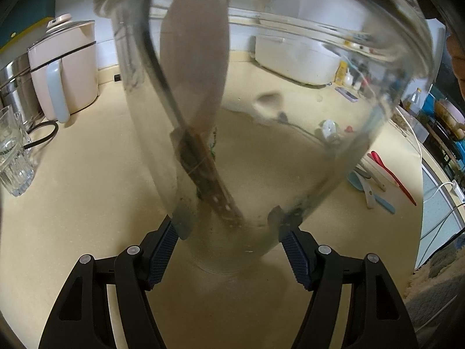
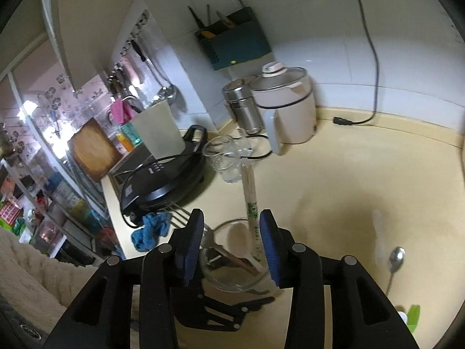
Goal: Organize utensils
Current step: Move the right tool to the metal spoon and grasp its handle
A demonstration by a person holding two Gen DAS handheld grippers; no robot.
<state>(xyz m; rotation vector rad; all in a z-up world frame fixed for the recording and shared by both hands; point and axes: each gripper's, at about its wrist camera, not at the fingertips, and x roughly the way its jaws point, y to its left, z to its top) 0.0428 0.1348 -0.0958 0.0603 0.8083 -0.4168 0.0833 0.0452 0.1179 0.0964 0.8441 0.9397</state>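
A clear glass jar (image 1: 290,116) fills the left wrist view, and my left gripper (image 1: 232,229) is shut on its lower part, pads against the glass. Inside it lean a pale wooden utensil (image 1: 194,43) and a brown-handled one (image 1: 212,186). The right wrist view looks down on the jar (image 2: 232,286), with my right gripper (image 2: 231,218) open above its mouth. The pale utensil (image 2: 251,197), green-printed, stands between the jaws, close to the right pad, and neither pad clamps it. The brown handle (image 2: 238,261) carries fork tines (image 2: 181,216) that stick out to the left.
On the cream counter lie a red spatula (image 1: 392,174), a blue spoon (image 1: 377,197) and a metal spoon (image 2: 396,257). A pale kettle (image 2: 287,110), a steel canister (image 2: 245,107), glass mugs (image 2: 223,157), a black griddle (image 2: 168,177) and a blue cloth (image 2: 151,229) crowd the back left.
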